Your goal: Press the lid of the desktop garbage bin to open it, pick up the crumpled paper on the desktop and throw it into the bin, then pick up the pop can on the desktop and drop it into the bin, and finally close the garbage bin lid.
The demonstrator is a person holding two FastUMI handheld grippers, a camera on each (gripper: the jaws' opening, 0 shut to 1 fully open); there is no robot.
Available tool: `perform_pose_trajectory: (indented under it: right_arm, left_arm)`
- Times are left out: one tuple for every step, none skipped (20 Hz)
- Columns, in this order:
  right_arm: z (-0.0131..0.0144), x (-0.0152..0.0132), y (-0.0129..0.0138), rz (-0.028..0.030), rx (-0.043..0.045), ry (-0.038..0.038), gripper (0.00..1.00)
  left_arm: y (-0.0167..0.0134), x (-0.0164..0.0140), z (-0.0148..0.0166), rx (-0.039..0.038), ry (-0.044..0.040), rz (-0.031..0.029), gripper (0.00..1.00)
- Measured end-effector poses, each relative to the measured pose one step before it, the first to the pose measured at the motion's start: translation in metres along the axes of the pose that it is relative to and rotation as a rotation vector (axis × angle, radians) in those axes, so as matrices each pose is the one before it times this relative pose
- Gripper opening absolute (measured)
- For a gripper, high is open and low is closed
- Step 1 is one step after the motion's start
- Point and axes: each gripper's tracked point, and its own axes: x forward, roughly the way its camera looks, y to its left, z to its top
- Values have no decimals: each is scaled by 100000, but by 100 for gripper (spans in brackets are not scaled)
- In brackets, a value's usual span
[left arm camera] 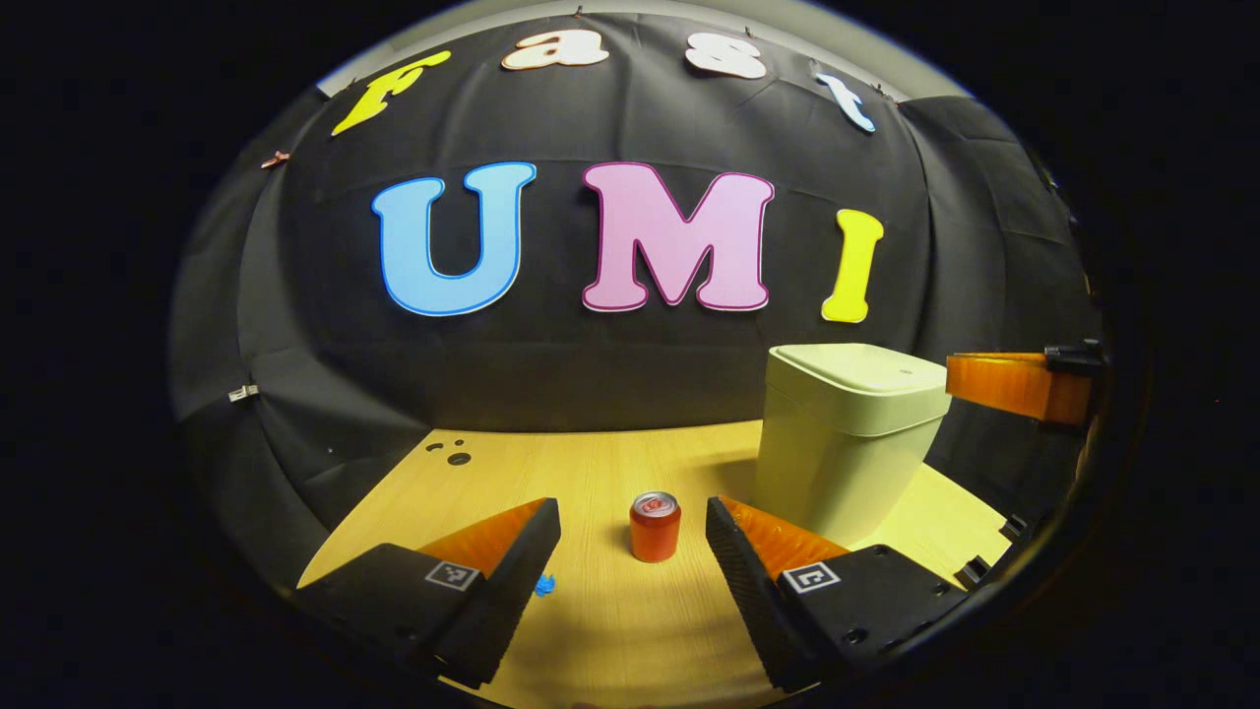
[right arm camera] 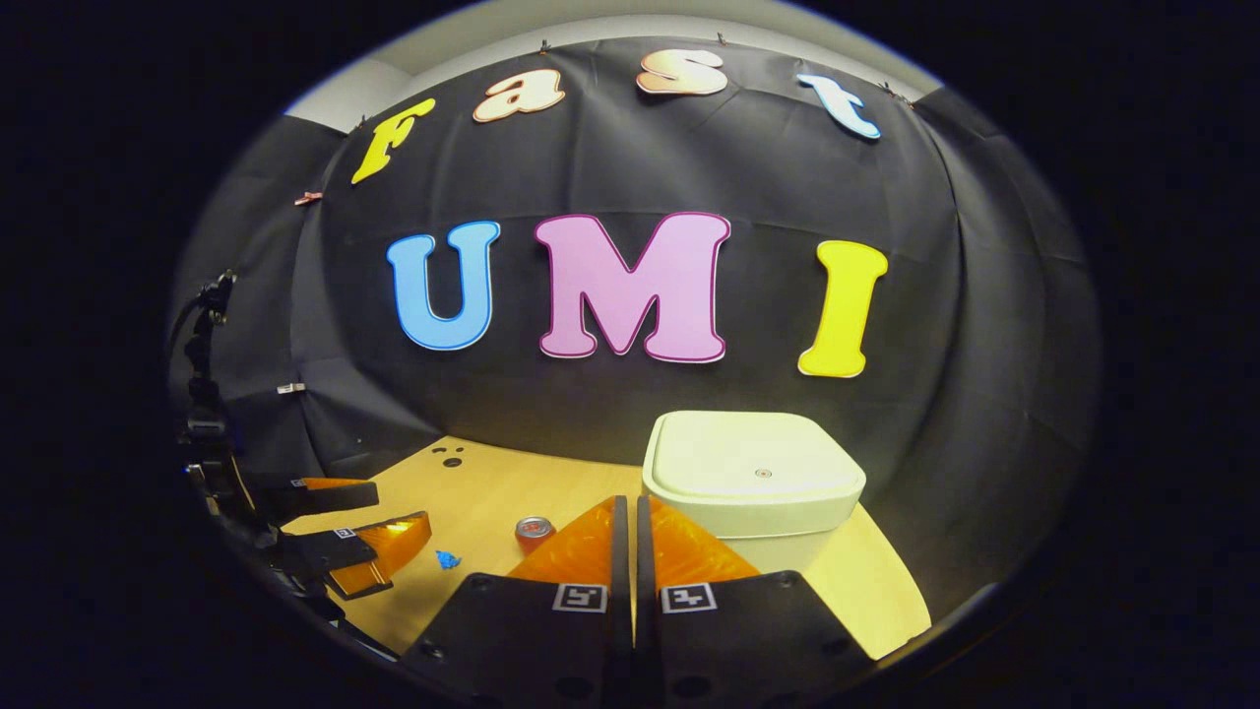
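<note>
The left gripper (left arm camera: 633,547) stands with its fingers spread wide over the wooden desktop (left arm camera: 610,630), holding nothing; in the left gripper view the pop can (left arm camera: 655,527) stands upright just ahead of the gap between them, clear of both. The right gripper (right arm camera: 624,551) has its two fingers pressed together with nothing between them, its tips in front of the garbage bin (right arm camera: 753,487). The bin's lid (right arm camera: 753,458) lies flat and closed. In the right gripper view the can sits to the left of the bin, and a small blue crumpled paper (right arm camera: 448,560) lies farther left of the can, near the left gripper. Behind the bin hangs the black cloth wall (right arm camera: 630,394).
</note>
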Motion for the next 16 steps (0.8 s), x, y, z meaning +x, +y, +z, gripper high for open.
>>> perform_pose_trajectory:
  right_arm:
    - [158, 252, -301, -516, 617, 38, 5]
    - [322, 363, -269, -213, 1593, -151, 5]
    - [-124, 403, -270, -642, 723, 253, 5]
    - [96, 376, -422, -975, -15, 269, 5]
    - [139, 428, -510, -938, -121, -92, 5]
    - [352, 363, -543, -1116, -68, -412, 5]
    - [387, 418, -538, -900, 8, -593, 5]
    - [375, 521, -642, -1124, 49, -467, 5]
    - [157, 532, -500, -376, 38, 8, 5]
    - [156, 507, -463, -502, -342, 270, 5]
    - [221, 479, -497, -783, -521, -44, 5]
    - [289, 540, -578, -837, -662, -342, 5]
    - [136, 514, -559, -1028, -576, -203, 5]
    - [106, 581, -508, -1038, -253, 17, 5]
    - [-79, 592, -403, -724, 289, 306, 5]
    - [-147, 508, -383, -674, 521, 783, 5]
  left_arm:
    - [-23, 58, 14, -56, -3, 21, 96]
    - [26, 131, 94, -28, 158, -12, 96]
    - [66, 27, -163, -27, 197, 5, 96]
    - [2, -58, 6, 19, 131, -77, 96]
    - [-67, 126, -104, 183, 41, 29, 96]
    - [82, -17, 85, 257, 34, 106, 96]
    - [126, -105, -18, 187, -2, 148, 96]
    - [145, 29, 4, 81, 143, 197, 96]
    - [115, 57, -194, 55, 351, 431, 96]
    - [270, -35, -57, 85, 347, 752, 96]
    - [296, -50, -8, 76, 137, 913, 96]
    - [296, 3, 61, 3, 175, 855, 96]
    - [201, 9, -162, 31, 248, 854, 96]
    - [211, 0, 76, 127, 187, 813, 96]
    - [132, 24, -151, 168, 97, 854, 96]
    - [229, -2, 108, 303, 55, 877, 96]
